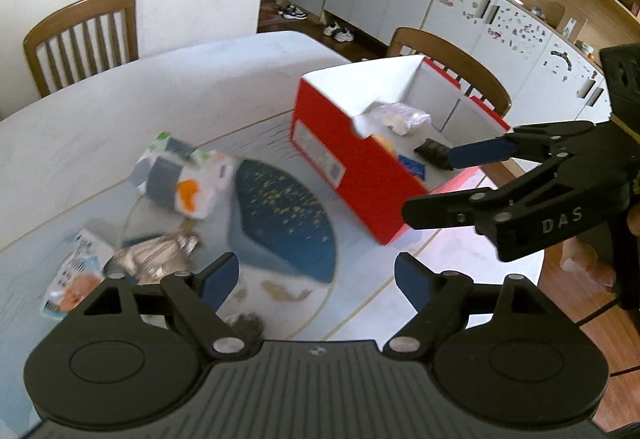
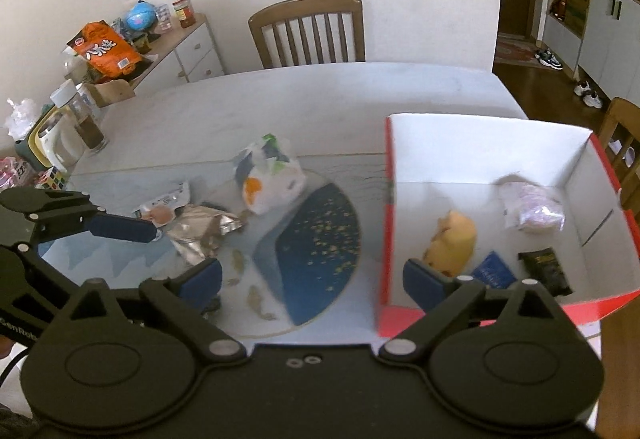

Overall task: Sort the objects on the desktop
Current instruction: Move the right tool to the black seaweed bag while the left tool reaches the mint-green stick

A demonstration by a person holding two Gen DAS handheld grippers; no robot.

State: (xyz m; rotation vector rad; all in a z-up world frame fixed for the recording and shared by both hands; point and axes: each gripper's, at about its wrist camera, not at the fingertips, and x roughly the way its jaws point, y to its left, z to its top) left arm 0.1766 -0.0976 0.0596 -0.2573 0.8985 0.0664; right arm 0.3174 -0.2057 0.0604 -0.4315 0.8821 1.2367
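Holding both grippers, left gripper (image 1: 316, 279) and right gripper (image 2: 312, 279), wide open and empty, you're risking nudging the red box (image 2: 382, 223) while reaching for the foil wrapper (image 2: 200, 235)

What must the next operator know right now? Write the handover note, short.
Left gripper: open, empty, above the table's loose packets.
Right gripper: open, empty, at the box's near-left corner.
Red cardboard box with white inside holds four things: yellow soft item, clear plastic-wrapped bundle, small blue packet, black sachet.
Left on the table: white pouch with orange and green print, crumpled silver foil wrapper, flat white packet with pink picture.
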